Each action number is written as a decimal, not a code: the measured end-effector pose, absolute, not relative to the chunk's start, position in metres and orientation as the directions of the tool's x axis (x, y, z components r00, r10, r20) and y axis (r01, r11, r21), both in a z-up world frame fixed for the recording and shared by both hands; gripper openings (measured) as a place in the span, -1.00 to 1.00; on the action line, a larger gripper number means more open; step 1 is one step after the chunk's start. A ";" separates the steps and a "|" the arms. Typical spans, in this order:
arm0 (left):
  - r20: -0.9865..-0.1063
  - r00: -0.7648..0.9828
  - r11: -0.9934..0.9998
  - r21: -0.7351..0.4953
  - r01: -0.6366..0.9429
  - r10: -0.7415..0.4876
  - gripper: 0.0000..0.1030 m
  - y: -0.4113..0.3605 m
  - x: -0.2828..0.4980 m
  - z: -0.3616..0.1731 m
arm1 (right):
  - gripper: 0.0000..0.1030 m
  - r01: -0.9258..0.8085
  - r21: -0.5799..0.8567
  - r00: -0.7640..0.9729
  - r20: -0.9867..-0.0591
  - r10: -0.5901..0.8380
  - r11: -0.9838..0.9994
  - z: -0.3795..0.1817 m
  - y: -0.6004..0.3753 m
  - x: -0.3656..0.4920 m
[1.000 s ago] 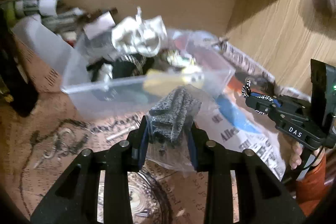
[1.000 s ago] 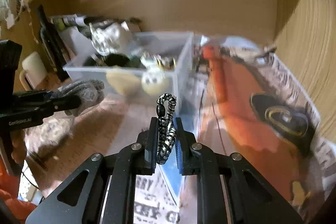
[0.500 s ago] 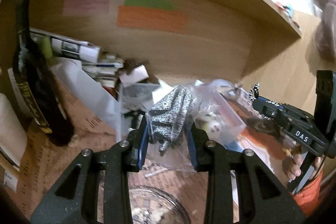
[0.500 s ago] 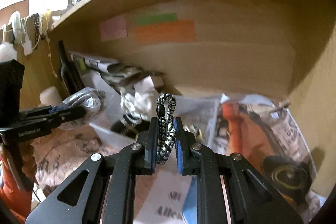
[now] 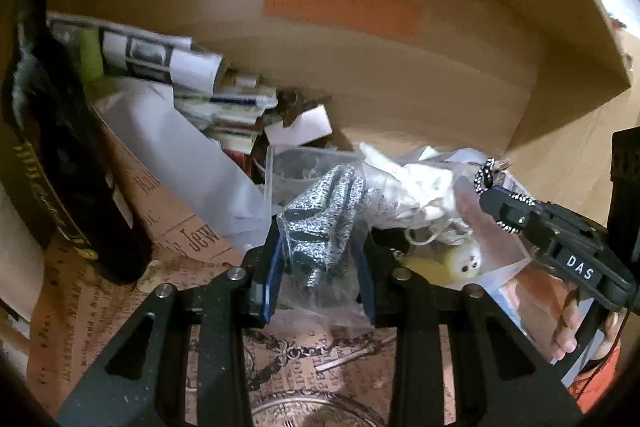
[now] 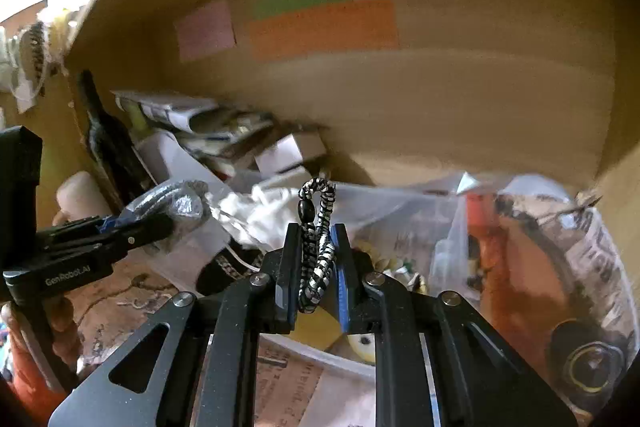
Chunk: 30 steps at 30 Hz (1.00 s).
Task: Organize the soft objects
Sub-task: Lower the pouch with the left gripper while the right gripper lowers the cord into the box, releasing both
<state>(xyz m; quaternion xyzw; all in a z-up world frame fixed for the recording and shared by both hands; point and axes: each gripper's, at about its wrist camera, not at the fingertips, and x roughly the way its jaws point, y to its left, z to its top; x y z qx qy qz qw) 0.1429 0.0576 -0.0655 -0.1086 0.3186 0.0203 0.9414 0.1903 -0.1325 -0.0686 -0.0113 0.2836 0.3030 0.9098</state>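
Observation:
My left gripper (image 5: 320,247) is shut on a grey knitted glove in a clear plastic bag (image 5: 324,223), held above the papered desk in front of the clear plastic bin (image 5: 288,167). It also shows at the left of the right wrist view (image 6: 160,223). My right gripper (image 6: 316,251) is shut on a black-and-white braided cord (image 6: 318,227), held over the bin's near side. The right gripper shows at the right of the left wrist view (image 5: 492,195). White cloth (image 5: 416,187) and a yellow soft toy (image 5: 460,261) lie in the bin.
A dark bottle (image 5: 52,163) stands at the left. Rolled papers and small boxes (image 5: 216,99) are piled against the wooden back wall with coloured notes (image 5: 340,3). Newspaper (image 6: 560,259) lies at the right. A glass dish rim (image 5: 312,407) shows below the left gripper.
Both grippers have risen and moved toward the bin, each still holding its item. The views tilted up from the desk toward the back wall, then dipped slightly.

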 end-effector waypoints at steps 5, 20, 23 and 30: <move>-0.636 0.771 0.973 -0.196 -0.122 -0.032 -0.36 0.061 0.159 -0.081 | -0.74 -0.559 0.162 0.618 -0.572 0.540 0.813 -0.085 -0.125 0.200; -0.625 0.777 0.986 -0.165 -0.037 -0.076 0.19 0.048 0.153 -0.083 | 0.31 -0.552 0.103 0.633 -0.594 0.496 0.827 -0.091 -0.119 0.199; -0.602 0.795 0.987 -0.157 -0.031 -0.071 0.24 0.047 0.143 -0.073 | 0.36 -0.555 0.099 0.651 -0.567 0.505 0.826 -0.080 -0.123 0.192; -0.512 0.857 0.988 -0.151 -0.013 -0.067 0.24 0.043 0.113 -0.038 | 0.36 -0.571 0.096 0.701 -0.461 0.545 0.815 -0.040 -0.140 0.164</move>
